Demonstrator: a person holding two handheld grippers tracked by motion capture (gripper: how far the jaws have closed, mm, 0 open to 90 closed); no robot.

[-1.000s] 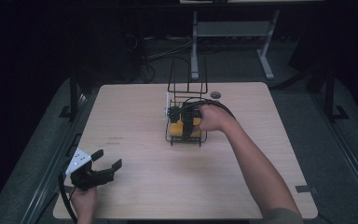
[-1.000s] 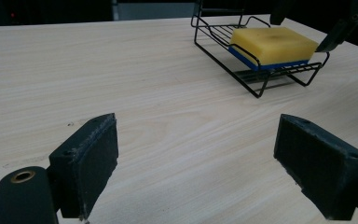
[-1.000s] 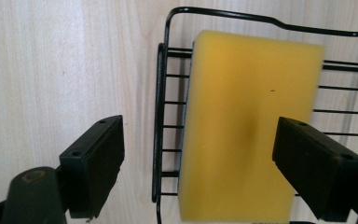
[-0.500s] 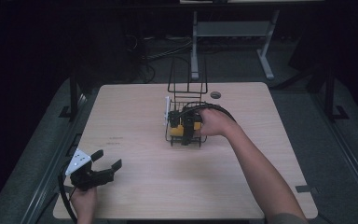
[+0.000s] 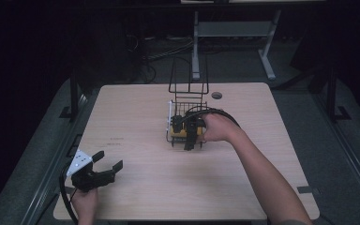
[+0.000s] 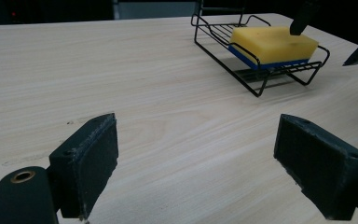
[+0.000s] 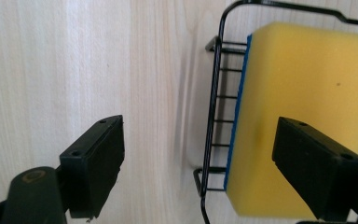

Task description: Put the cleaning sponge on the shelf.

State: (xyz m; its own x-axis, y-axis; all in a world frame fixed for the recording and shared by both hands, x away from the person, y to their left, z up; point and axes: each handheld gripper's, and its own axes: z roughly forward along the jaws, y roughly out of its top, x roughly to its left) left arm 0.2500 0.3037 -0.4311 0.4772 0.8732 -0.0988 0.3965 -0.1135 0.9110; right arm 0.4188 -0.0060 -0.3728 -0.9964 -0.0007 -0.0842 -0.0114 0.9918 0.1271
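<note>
I see the yellow sponge (image 7: pixel 303 116) lying flat, blue layer underneath, in the low tray of the black wire rack (image 5: pixel 186 119) at the middle of the wooden table (image 5: pixel 140 108). In my right gripper view its long axis runs up the picture, along the tray's length. My right arm reaches forward from the near right edge, the hand over the tray and the right gripper (image 5: pixel 191 136) pointing steeply down. Its jaws stand wide apart, one above the bare table beside the rack's wire edge, the other over the sponge; I cannot tell whether it touches. My left gripper (image 5: pixel 105 161) sits low at the near left corner, jaws spread wide, holding nothing.
</note>
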